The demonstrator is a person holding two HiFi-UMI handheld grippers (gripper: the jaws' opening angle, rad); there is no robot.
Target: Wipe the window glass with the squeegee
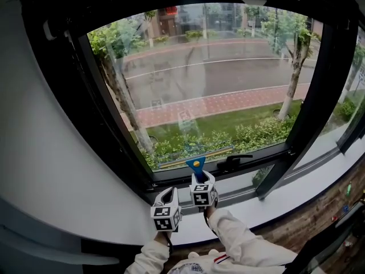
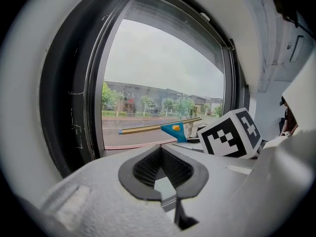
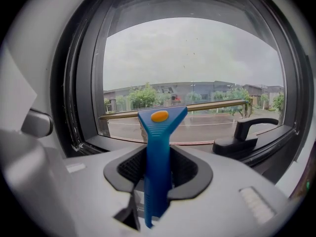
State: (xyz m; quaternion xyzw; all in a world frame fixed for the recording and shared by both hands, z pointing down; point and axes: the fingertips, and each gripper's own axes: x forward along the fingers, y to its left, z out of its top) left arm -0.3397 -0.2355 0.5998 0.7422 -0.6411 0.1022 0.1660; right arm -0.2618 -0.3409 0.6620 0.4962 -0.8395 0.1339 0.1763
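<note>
Nearest, in the left gripper [image 2: 163, 179] view: fingers [image 2: 143, 169] drawn together on nothing. Parked low, just left of the right gripper [image 3: 158, 181] and short of the pane, probably as a spare hand kept out of the stroke.

Next, in the right gripper view: fingers [image 3: 190, 174] closed firmly on the blue handle of the squeegee [image 3: 159, 147]. Gripped at the handle's lower end, likely for reach and for leverage against the pane.

Handle pointing up and away toward the window glass [image 1: 211, 73]. Blade bar [image 3: 173, 107] crosswise at its top, long axis horizontal, lying along the bottom edge of the glass; at or very near it, contact not certain.

Just right of the blade, a black window handle [image 3: 242, 136] on the lower frame. Beyond the pane: wet road [image 1: 228, 73], trees [image 1: 293, 73].
</note>
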